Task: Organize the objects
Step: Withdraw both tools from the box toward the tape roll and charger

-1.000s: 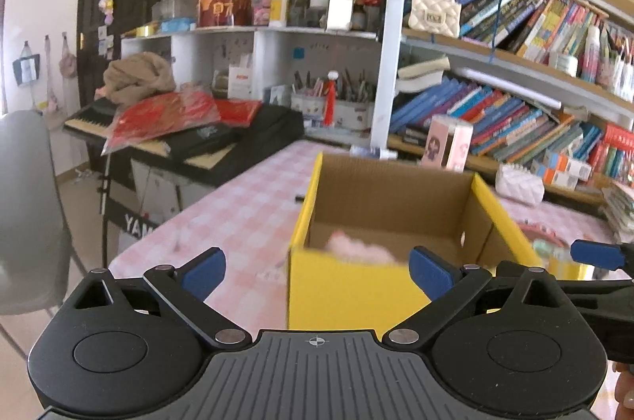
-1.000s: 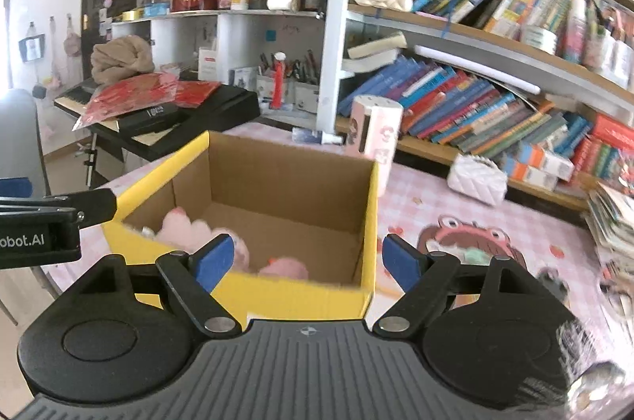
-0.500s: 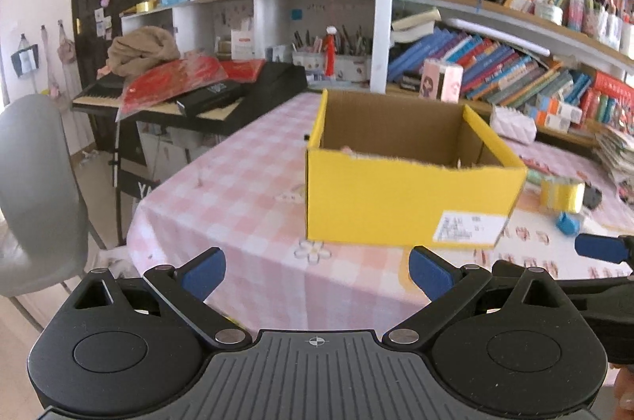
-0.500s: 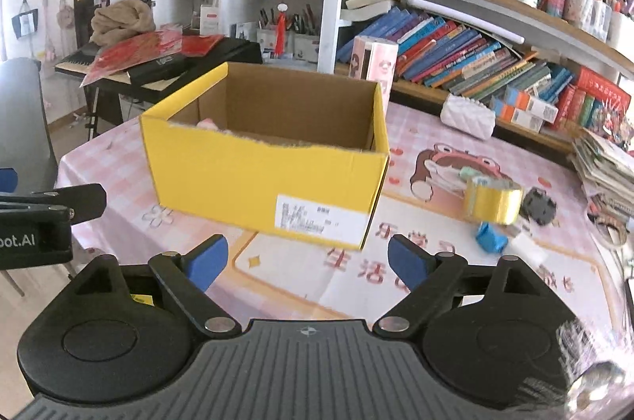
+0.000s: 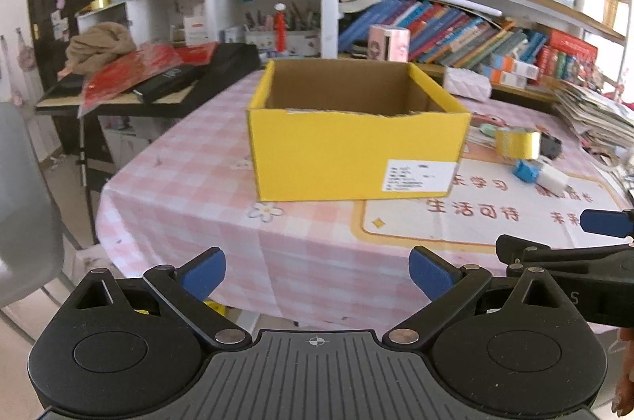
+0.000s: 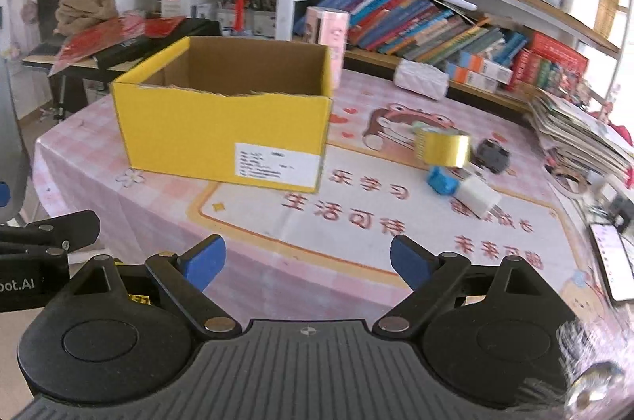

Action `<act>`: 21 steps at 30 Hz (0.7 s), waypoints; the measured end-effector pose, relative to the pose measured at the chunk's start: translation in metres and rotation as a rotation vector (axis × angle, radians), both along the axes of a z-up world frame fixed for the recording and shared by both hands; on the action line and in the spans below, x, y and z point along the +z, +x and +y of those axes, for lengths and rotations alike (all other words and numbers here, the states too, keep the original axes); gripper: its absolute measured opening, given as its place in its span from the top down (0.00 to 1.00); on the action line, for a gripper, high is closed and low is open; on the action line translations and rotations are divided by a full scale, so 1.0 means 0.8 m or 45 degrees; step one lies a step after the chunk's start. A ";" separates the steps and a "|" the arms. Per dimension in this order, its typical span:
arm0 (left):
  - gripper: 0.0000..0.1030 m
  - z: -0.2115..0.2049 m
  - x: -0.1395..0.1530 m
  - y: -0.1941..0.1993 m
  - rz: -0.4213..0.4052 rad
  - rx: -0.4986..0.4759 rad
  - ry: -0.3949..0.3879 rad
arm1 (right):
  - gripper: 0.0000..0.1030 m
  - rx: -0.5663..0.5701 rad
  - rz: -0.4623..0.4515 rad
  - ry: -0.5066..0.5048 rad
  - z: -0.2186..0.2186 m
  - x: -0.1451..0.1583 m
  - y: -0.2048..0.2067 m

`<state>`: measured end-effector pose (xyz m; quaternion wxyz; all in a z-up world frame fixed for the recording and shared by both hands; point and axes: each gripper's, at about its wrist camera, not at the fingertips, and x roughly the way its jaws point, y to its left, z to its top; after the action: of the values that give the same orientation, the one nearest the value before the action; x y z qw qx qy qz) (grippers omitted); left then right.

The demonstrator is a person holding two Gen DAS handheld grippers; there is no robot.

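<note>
A yellow cardboard box (image 5: 356,154) with a white label stands open on the pink table; it also shows in the right wrist view (image 6: 226,138). Its contents are hidden by the near wall. To its right lie a gold tape roll (image 6: 443,148), a blue block (image 6: 440,181), a white charger (image 6: 479,200) and a small black object (image 6: 491,154). My left gripper (image 5: 317,271) is open and empty, held back off the table's near edge. My right gripper (image 6: 307,261) is open and empty, over the table's near edge.
A pink checked cloth (image 5: 198,162) and a printed mat (image 6: 356,206) cover the table. Bookshelves (image 5: 475,23) stand behind. A keyboard with red bags (image 5: 158,75) is at the left, a grey chair (image 5: 23,202) nearer left. A magazine stack (image 6: 574,134) and a phone (image 6: 612,261) lie at the right.
Both grippers have pulled back and down from above the box to the table's near edge. The pink things inside the box are no longer in sight.
</note>
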<state>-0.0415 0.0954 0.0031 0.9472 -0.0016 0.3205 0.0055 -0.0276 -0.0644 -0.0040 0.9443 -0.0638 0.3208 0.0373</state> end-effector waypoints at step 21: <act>0.03 -0.099 -0.013 0.039 0.059 -0.291 0.007 | 0.10 -0.304 0.085 0.022 -0.102 -0.016 -0.001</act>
<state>-0.0106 0.0162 -0.0073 0.9341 0.0375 0.3402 -0.1017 -0.0287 -0.1460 -0.0167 0.9312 -0.0157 0.3572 -0.0706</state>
